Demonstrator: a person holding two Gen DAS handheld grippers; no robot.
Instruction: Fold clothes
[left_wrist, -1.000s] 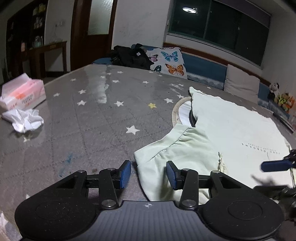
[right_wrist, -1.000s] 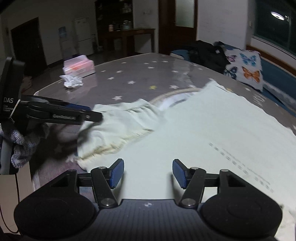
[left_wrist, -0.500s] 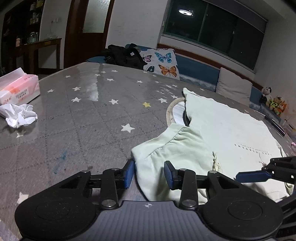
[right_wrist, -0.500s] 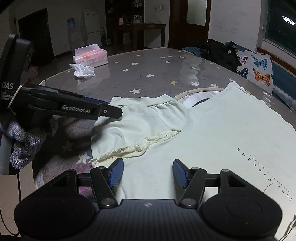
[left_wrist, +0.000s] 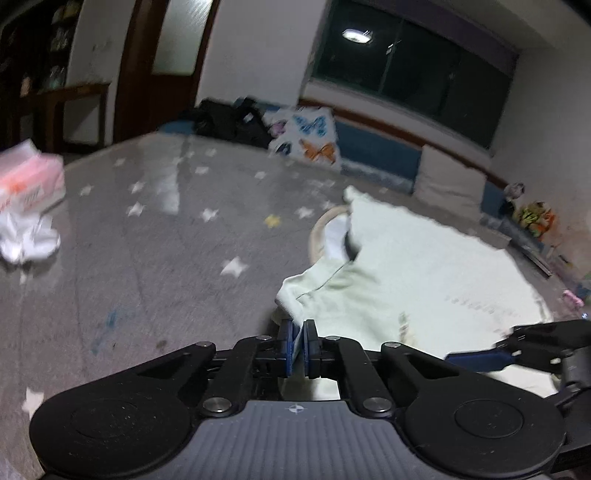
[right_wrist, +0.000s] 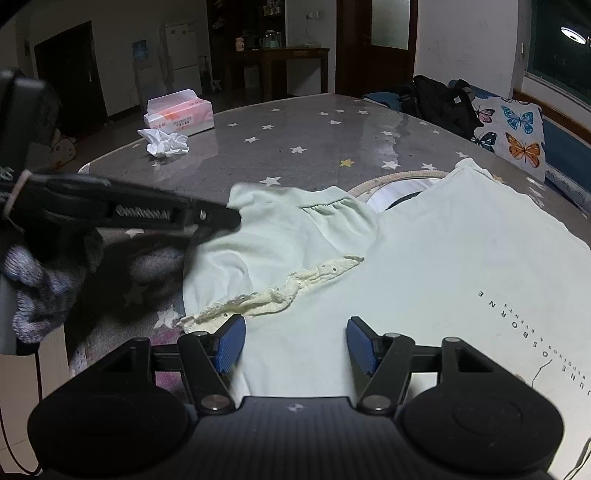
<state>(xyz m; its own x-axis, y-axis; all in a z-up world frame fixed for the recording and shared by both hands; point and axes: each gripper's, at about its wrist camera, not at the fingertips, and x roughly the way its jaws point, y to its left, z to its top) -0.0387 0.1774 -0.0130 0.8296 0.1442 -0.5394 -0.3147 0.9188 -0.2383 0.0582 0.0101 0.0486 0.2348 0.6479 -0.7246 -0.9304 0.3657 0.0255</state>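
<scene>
Pale green cloth, a shirt (right_wrist: 424, 258), lies spread over the near right part of the grey starred table (right_wrist: 314, 136). Its sleeve (left_wrist: 332, 291) is pinched at the edge between the clenched jaws of the left gripper (left_wrist: 298, 341). The right gripper (right_wrist: 295, 343) hovers spread wide over the shirt's near edge, gripping nothing.

On the pale green shirt (right_wrist: 461, 258) spread on my table, near its right edge, I read spaced dark letters that seem to spell "JUNE OSBORNE", with a smaller line beside them too fine to make out. Lettering on my left gripper (right_wrist: 232, 218) and the tissue pack (right_wrist: 179, 114) is blurred.
</scene>
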